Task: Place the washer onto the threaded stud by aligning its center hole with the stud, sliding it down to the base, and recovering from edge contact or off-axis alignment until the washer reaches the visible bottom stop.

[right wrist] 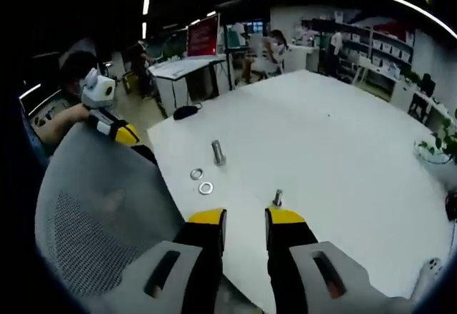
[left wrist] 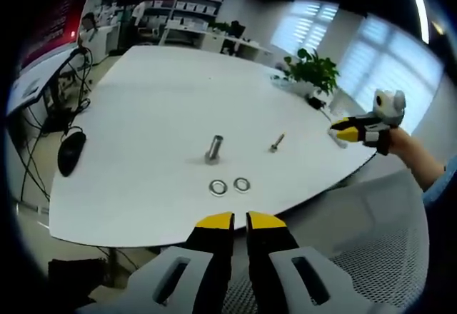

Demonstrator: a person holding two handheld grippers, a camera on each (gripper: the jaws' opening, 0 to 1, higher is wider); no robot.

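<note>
Two washers (left wrist: 229, 185) lie flat on the white bench (left wrist: 157, 107), just near of the upright threaded stud (left wrist: 213, 148), neither yet picked up. A smaller bolt (left wrist: 276, 142) stands to its right. The left gripper (left wrist: 239, 221) hangs off the near edge, jaws almost closed and empty; the right gripper (right wrist: 245, 218) waits likewise, jaws slightly apart, holding nothing, seemingly before the approach.

— What sort of place is this?
— An open office: a big white worktop (left wrist: 164, 100), shelves (left wrist: 182, 7), desks, blinds (left wrist: 385, 57), a mesh chair (right wrist: 100, 214) and a potted plant (left wrist: 312, 71).
</note>
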